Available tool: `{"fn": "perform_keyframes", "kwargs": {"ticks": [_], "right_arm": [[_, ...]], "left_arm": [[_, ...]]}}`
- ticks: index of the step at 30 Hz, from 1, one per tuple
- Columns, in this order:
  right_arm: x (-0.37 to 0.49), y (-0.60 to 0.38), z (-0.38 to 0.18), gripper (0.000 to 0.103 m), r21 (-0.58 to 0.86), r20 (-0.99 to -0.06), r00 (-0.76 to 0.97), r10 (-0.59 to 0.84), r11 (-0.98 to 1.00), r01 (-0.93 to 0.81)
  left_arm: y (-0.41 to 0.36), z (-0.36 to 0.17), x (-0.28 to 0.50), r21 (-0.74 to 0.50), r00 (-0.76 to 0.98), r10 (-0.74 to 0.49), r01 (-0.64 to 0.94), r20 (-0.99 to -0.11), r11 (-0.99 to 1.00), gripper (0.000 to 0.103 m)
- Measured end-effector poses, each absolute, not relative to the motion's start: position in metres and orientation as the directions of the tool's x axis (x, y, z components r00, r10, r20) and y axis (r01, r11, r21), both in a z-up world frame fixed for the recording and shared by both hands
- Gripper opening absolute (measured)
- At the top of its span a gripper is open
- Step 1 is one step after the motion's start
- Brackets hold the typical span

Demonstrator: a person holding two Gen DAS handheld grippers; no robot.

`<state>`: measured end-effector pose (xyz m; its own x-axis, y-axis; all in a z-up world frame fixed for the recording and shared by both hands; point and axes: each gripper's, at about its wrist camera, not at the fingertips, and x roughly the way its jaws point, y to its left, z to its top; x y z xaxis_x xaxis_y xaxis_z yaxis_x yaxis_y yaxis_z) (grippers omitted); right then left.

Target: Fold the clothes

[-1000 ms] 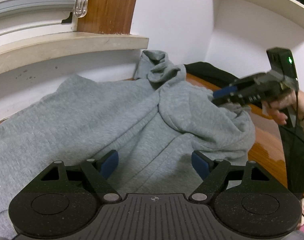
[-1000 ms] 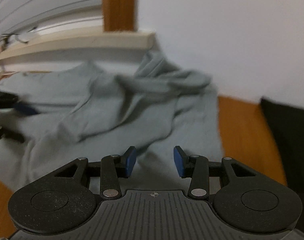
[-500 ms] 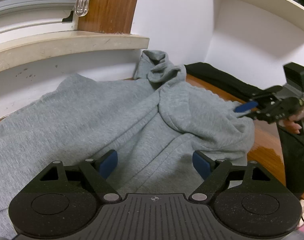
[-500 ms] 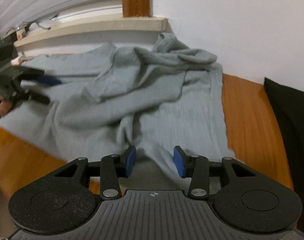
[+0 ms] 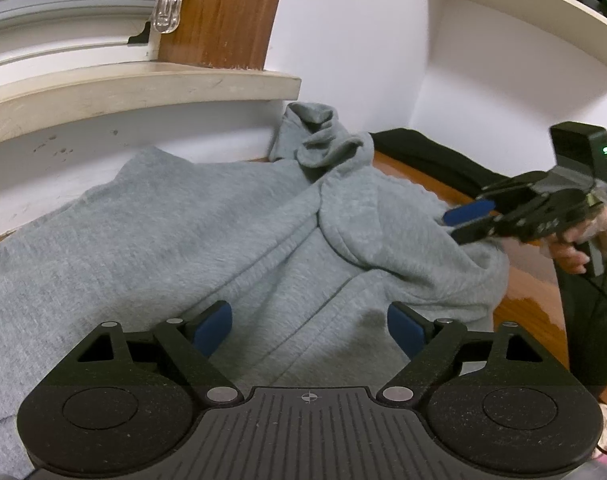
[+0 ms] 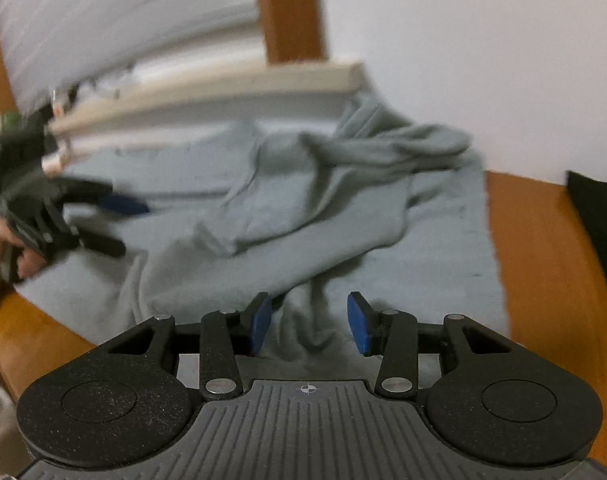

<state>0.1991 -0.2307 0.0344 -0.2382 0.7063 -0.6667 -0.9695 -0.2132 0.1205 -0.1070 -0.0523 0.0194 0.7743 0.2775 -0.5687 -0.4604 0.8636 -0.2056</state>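
Sweatshirt (image 5: 231, 240), grey, lies rumpled across my wooden table (image 6: 543, 240) below the window sill (image 5: 143, 84). My left gripper (image 5: 309, 326) hovers wide and empty; my right gripper (image 6: 309, 322), narrower, straddles a fabric ridge unpinched. Closing there could grab several layers and drag the bunch askew.

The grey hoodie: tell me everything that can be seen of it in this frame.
The grey hoodie is soft heathered fleece, spread unfolded across the wooden table. Its far end is bunched against the white wall below the sill. One part is folded over the body in a rumpled flap. The left gripper stands wide open over it, gripping nothing. The right gripper is open with a raised fold between its pads, not pinched.
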Motion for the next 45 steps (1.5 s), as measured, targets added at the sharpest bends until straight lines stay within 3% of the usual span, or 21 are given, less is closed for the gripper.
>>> {"fn": "perform_keyframes", "kwargs": {"ticks": [1,3,4,9,12,14,16,24,28,32,42,43,44,45], "right_arm": [[0.196,-0.228,0.032,0.041,0.117,-0.678,-0.242,0.694,-0.224,-0.968],[0.193,-0.227,0.033,0.014,0.104,-0.683,-0.242,0.69,-0.236,-0.966],[0.191,-0.227,0.034,0.005,0.096,-0.682,-0.24,0.69,-0.241,-0.966],[0.212,-0.251,0.071,0.005,0.009,-0.524,-0.066,0.849,-0.072,-0.997],[0.229,-0.256,0.073,0.012,0.023,-0.538,-0.024,0.843,-0.014,-1.0],[0.237,-0.261,0.067,0.032,0.031,-0.559,-0.012,0.829,0.006,-1.0],[0.247,-0.268,0.062,0.037,0.053,-0.567,-0.01,0.823,0.025,-0.998],[0.265,-0.298,0.034,0.039,0.11,-0.624,-0.081,0.777,-0.015,-0.994],[0.274,-0.306,0.037,0.039,0.13,-0.586,-0.087,0.806,-0.012,-0.991],[0.292,-0.316,0.044,0.039,0.202,-0.517,-0.077,0.853,0.035,-0.979],[0.271,-0.301,0.022,0.036,0.079,-0.631,-0.063,0.773,-0.017,-0.997],[0.272,-0.3,0.022,0.027,0.084,-0.635,-0.069,0.769,-0.02,-0.996],[0.273,-0.3,0.023,0.012,0.09,-0.639,-0.076,0.766,-0.023,-0.996],[0.275,-0.302,0.025,0.007,0.09,-0.637,-0.075,0.767,-0.023,-0.996]], "left_arm": [[-0.053,0.02,-0.107,-0.205,0.774,0.277,-0.46,-0.569,0.864,0.087],[-0.052,0.02,-0.107,-0.205,0.774,0.277,-0.459,-0.569,0.864,0.087],[-0.052,0.02,-0.107,-0.205,0.774,0.276,-0.459,-0.569,0.864,0.087],[-0.053,0.02,-0.106,-0.202,0.773,0.277,-0.459,-0.571,0.865,0.088],[-0.053,0.02,-0.106,-0.202,0.774,0.277,-0.458,-0.57,0.866,0.089],[-0.053,0.02,-0.107,-0.205,0.775,0.277,-0.46,-0.569,0.864,0.089],[-0.053,0.02,-0.106,-0.207,0.775,0.277,-0.46,-0.569,0.863,0.089],[-0.054,0.02,-0.105,-0.209,0.776,0.265,-0.451,-0.573,0.868,0.093],[-0.052,0.019,-0.107,-0.222,0.782,0.26,-0.449,-0.567,0.865,0.094],[-0.05,0.019,-0.109,-0.237,0.786,0.255,-0.448,-0.563,0.862,0.094],[-0.05,0.019,-0.109,-0.237,0.787,0.251,-0.445,-0.563,0.863,0.095],[-0.05,0.019,-0.109,-0.238,0.788,0.25,-0.445,-0.563,0.863,0.096],[-0.05,0.019,-0.109,-0.238,0.788,0.25,-0.444,-0.563,0.864,0.096],[-0.05,0.019,-0.109,-0.238,0.787,0.249,-0.444,-0.564,0.864,0.096]]}}
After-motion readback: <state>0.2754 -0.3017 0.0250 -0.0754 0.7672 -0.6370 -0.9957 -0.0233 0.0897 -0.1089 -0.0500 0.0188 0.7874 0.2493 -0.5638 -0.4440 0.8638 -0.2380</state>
